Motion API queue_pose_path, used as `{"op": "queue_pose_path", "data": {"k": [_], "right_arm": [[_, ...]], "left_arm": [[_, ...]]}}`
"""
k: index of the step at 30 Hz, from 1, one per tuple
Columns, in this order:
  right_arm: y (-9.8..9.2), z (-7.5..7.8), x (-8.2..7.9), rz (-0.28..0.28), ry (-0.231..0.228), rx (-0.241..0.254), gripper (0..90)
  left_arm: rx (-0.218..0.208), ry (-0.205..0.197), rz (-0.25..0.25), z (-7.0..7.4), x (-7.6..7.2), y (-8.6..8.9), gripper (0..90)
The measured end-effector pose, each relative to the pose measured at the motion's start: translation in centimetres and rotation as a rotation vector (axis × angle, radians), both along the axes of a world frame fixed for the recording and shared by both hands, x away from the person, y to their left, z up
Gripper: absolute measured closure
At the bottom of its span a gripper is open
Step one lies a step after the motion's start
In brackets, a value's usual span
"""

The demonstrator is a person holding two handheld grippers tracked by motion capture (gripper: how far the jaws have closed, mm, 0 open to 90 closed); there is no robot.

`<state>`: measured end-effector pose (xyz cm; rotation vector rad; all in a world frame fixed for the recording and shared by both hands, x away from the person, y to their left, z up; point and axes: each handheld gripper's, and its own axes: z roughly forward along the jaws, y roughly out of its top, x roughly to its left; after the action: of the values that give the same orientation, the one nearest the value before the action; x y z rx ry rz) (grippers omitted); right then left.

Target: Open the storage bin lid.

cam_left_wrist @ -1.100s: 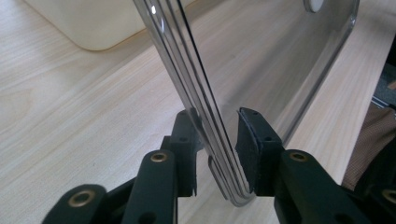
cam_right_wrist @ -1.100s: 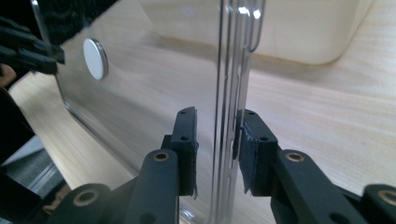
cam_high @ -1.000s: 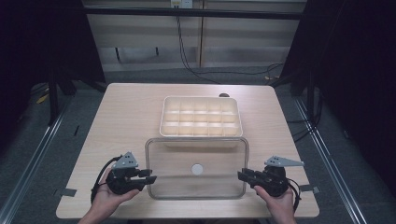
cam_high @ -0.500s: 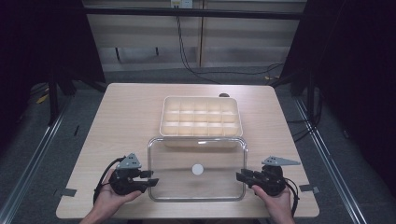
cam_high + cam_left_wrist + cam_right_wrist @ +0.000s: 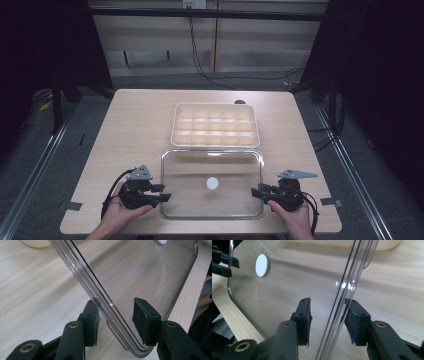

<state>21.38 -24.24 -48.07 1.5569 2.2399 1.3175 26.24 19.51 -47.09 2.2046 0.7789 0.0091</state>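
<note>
A: Where is the clear lid (image 5: 212, 184)?
B: Near the front edge of the table (image 5: 130, 125), midway between its front corners, its far edge just overlapping the cream compartment tray (image 5: 215, 125). A white round disc (image 5: 212, 183) sits at its middle.

A: How does it lie against the left gripper (image 5: 161, 192)?
B: In the left gripper view the lid's rim (image 5: 110, 312) runs through the gap between the two jaws. The jaws are spread; one pad (image 5: 93, 315) is at the rim, the other stands off it.

A: And the right gripper (image 5: 259, 191)?
B: The same: in the right gripper view the rim (image 5: 342, 300) passes between spread jaws, close against one pad (image 5: 352, 317), clear of the other. Whether any pad truly touches, I cannot tell.
</note>
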Motion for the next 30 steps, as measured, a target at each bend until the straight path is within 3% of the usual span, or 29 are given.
{"op": "queue_pose_path", "data": {"k": [30], "right_arm": [[0.6, -1.3, 1.1, 0.002, 0.072, -0.044, 47.8]], "left_arm": [[0.04, 0.06, 0.001, -1.4, 0.8, -0.3, 46.0]]}}
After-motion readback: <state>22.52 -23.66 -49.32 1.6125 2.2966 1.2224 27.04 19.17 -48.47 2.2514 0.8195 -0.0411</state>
